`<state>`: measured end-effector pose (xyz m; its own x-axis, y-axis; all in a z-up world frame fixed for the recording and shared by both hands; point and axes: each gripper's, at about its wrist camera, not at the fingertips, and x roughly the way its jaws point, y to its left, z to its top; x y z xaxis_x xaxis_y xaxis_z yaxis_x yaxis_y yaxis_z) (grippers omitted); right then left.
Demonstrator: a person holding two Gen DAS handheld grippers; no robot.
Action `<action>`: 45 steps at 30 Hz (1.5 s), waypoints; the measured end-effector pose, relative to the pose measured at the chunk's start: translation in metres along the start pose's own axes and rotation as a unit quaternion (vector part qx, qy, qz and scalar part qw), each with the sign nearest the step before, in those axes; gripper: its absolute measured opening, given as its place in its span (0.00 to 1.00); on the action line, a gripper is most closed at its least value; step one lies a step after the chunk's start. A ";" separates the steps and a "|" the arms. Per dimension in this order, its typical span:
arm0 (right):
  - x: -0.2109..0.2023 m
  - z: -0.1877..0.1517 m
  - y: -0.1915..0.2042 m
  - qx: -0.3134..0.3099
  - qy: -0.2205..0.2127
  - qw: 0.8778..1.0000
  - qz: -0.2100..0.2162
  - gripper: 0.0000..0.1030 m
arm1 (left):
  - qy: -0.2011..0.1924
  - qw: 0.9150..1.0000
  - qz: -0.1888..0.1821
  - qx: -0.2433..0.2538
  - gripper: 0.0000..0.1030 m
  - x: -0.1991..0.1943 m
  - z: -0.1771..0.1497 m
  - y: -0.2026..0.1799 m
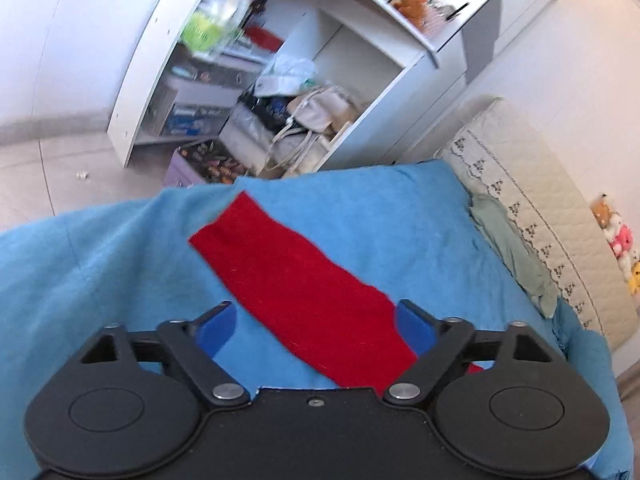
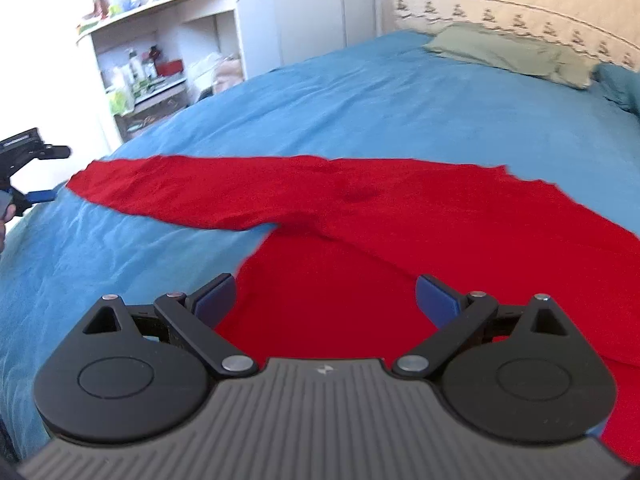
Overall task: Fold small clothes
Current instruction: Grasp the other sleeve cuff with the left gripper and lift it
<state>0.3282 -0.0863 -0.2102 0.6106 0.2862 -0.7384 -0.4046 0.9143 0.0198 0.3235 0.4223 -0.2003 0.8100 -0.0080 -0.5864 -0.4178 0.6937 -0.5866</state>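
A red garment (image 2: 360, 216) lies spread on the blue bedspread (image 2: 360, 104). One long sleeve (image 2: 180, 192) stretches out to the left. In the left wrist view that sleeve (image 1: 296, 280) runs diagonally between the fingers of my left gripper (image 1: 316, 320), which is open and hovers over it. My right gripper (image 2: 326, 296) is open above the garment's body, empty. My left gripper also shows at the far left of the right wrist view (image 2: 28, 176), near the sleeve's end.
A white shelf unit (image 1: 248, 80) full of clutter stands past the bed's edge. A green pillow (image 2: 508, 52) and a quilted headboard (image 2: 520, 4) are at the bed's head. Plush toys (image 1: 618, 240) sit beside the headboard.
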 end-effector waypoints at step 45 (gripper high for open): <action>-0.067 -0.052 -0.190 0.163 -0.034 0.971 -0.169 1.00 | 0.156 0.859 -0.214 0.438 0.03 0.083 -0.296 -0.411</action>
<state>0.3283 -0.2944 -0.1995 0.7191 -0.0385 -0.6938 0.0574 0.9983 0.0040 0.4410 -0.0764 -0.1734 0.6046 -0.4959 -0.6233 0.4723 0.8534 -0.2207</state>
